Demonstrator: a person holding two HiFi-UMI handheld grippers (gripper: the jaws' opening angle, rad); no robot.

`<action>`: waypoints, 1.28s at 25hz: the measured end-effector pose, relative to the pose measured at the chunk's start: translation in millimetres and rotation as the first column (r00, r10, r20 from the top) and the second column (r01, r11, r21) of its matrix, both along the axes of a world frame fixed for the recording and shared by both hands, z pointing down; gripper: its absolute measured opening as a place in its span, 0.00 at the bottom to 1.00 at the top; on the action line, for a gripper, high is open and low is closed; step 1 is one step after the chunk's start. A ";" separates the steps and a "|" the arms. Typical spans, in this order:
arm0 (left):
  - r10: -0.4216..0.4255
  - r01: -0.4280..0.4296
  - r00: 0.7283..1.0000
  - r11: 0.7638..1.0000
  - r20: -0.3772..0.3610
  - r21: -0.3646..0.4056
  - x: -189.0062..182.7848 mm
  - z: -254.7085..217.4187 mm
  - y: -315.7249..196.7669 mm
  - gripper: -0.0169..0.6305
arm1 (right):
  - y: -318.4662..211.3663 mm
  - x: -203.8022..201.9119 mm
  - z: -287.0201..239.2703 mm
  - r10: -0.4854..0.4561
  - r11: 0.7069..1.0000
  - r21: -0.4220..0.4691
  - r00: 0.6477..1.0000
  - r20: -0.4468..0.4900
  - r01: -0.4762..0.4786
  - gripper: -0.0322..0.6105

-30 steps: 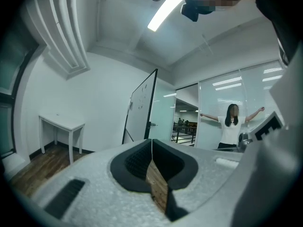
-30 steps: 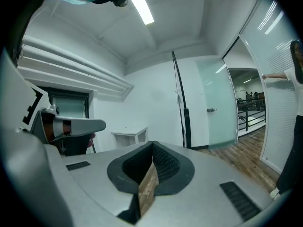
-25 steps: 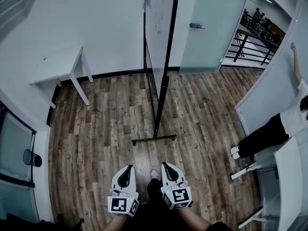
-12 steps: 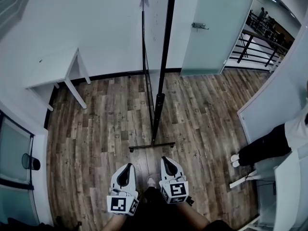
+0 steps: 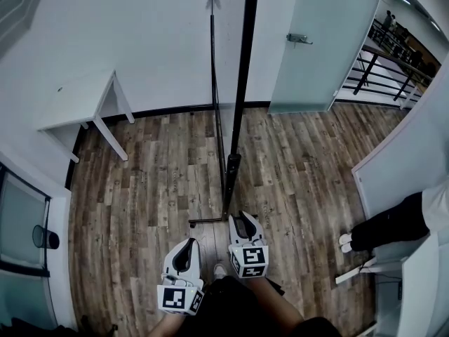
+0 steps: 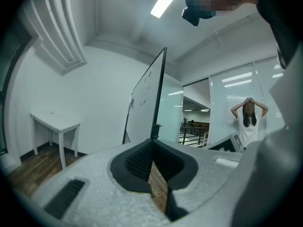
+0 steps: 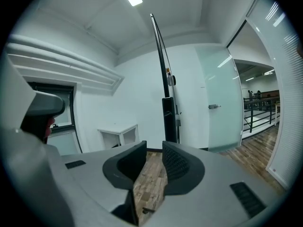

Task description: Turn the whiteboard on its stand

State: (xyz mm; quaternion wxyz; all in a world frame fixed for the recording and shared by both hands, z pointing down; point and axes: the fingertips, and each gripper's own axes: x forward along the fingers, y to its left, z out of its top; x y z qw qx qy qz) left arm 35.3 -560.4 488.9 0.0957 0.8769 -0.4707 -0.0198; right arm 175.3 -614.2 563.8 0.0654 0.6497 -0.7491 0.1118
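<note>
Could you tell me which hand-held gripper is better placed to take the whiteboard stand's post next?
Probably right: the right hand-held gripper is nearer the black post, its empty jaws have just been opening, facing it. The left hand-held gripper sits further back, jaws shut.

The left claw point(image 5: 188, 244) and right claw point(image 5: 240, 219) have pale grey shells, black ribbed pads point(image 7: 176, 163) and black-and-white marker cubes point(image 5: 179, 299).

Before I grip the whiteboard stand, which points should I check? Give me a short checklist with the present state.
1. Fingers of right gripper open: ok, just been opening, nothing between.
2. Fingers of left gripper open: not ok, together, empty.
3. Contact with stand post: not ok, it stands ahead, untouched.
4. Gap between person and whiteboard: ok, apart.
5. Room for the swing beside table: cannot tell.
</note>
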 end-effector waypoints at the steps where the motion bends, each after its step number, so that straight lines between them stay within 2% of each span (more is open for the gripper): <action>1: -0.002 0.002 1.000 1.000 0.000 0.001 2.4 0.5 -5.3 0.06 | -9.0 2.7 3.8 0.000 1.000 -0.006 1.000 -0.002 0.000 0.17; 3: -0.007 0.007 1.000 1.000 -0.001 -0.001 5.6 2.0 -17.1 0.06 | -28.6 7.9 11.2 0.006 1.000 -0.016 1.000 -0.006 -0.006 0.21; 7: -0.018 0.018 1.000 1.000 -0.001 -0.011 11.1 4.4 -34.7 0.06 | -65.5 18.9 28.8 0.022 0.999 -0.044 1.000 -0.014 -0.023 0.21; 14: -0.044 0.044 0.999 0.999 0.008 -0.008 9.5 3.4 -64.3 0.06 | -120.9 26.7 45.8 0.028 0.997 -0.070 0.998 -0.051 -0.032 0.33; 25: -0.062 0.063 0.998 0.998 0.011 -0.027 5.5 11.2 -95.4 0.06 | -177.3 31.9 65.8 0.040 0.994 -0.101 0.996 -0.086 -0.049 0.35; 32: -0.082 0.082 0.997 0.996 0.015 -0.036 -4.4 14.8 -95.4 0.06 | -191.2 33.4 74.4 0.068 0.990 -0.120 0.995 -0.075 -0.077 0.33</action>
